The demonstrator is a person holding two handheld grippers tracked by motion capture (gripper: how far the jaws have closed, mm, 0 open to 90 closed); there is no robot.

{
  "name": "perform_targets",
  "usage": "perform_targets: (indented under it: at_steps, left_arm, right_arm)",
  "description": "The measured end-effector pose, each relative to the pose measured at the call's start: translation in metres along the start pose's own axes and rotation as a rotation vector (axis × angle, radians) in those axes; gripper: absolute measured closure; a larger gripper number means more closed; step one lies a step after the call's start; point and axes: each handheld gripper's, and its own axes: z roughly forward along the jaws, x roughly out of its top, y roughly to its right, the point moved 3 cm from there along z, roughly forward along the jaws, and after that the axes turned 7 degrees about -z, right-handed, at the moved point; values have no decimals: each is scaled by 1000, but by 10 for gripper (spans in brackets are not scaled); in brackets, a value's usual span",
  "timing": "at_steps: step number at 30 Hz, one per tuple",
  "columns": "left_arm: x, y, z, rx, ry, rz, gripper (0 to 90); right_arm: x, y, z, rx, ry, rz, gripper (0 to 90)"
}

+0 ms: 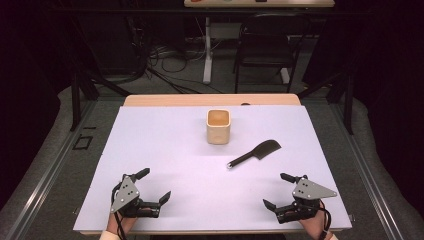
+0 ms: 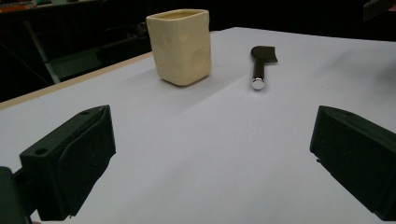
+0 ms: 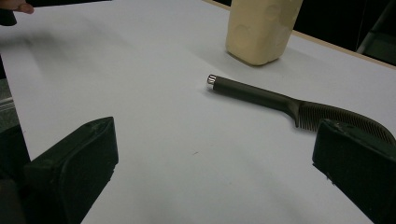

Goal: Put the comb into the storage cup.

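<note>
Both my grippers wait at the near edge, jaws spread.

A cream cup stands upright on the white table. A black spatula lies flat just right of the cup and nearer me. My left gripper sits well left of the cup, my right gripper well right, both empty.

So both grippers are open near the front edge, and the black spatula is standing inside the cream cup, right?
Not quite. The black spatula is not in the cream cup; it lies flat on the table beside the cup, apart from it, as the high view shows. The left gripper and right gripper are indeed open near the front edge.
</note>
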Motion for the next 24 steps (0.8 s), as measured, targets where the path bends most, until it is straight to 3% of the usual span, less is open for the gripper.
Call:
perform_targets:
  at_steps: [6, 14, 24]
  left_arm:
    - [1, -2, -1, 5, 9, -2, 2]
    - [1, -2, 0, 7, 7, 0, 2]
    - [1, -2, 1, 10, 2, -3, 2]
  right_arm:
    - [0, 1, 2, 6, -9, 8, 0]
    - [1, 7, 5, 18, -23, 58, 0]
    - [9, 12, 21, 35, -61, 52, 0]
